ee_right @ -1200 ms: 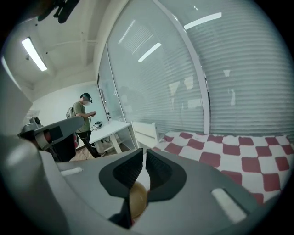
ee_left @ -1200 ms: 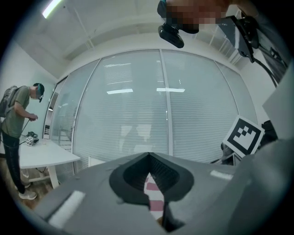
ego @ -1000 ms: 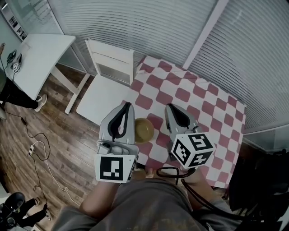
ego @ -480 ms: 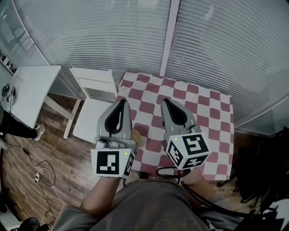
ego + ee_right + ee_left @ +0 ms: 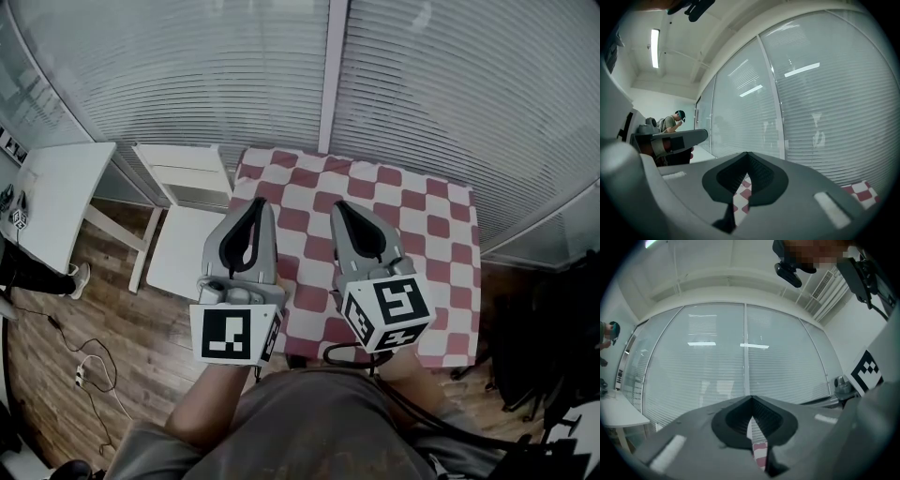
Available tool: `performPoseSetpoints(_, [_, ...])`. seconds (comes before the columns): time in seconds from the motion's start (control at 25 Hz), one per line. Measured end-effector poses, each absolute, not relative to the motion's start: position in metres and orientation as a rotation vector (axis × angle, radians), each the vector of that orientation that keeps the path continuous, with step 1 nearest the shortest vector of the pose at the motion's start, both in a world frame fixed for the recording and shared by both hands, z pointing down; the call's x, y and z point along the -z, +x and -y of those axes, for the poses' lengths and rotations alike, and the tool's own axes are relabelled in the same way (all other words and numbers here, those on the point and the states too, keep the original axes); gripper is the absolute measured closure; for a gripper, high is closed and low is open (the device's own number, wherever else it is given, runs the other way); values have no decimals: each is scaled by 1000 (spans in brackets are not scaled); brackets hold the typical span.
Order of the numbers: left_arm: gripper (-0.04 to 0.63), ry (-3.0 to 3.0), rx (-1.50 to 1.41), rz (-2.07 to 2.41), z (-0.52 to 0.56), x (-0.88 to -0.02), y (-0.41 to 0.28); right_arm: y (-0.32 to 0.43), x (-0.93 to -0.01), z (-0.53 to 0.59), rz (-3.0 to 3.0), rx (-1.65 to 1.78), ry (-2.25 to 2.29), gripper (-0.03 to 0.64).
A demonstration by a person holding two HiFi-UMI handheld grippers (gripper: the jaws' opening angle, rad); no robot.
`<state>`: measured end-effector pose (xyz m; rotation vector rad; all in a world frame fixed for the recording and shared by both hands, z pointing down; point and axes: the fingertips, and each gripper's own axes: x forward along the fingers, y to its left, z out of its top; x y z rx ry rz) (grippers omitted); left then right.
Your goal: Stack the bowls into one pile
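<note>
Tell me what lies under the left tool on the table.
Under the left tool, only the edge of the checkered tablecloth and a white chair show. Whatever sits directly beneath the tool's body is covered.

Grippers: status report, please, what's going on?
Left gripper shut, empty. Right gripper shut, empty. No bowl in sight on the checkered table. Nothing in the way.
</note>
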<state>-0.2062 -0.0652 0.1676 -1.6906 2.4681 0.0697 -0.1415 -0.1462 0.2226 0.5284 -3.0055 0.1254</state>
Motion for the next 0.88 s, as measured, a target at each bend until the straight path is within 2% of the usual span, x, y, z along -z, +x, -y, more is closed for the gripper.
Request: performPoseSetpoints(0.88, [591, -1701, -52, -2467, 82, -171, -202, -137, -223, 158, 3013, -136, 525, 592])
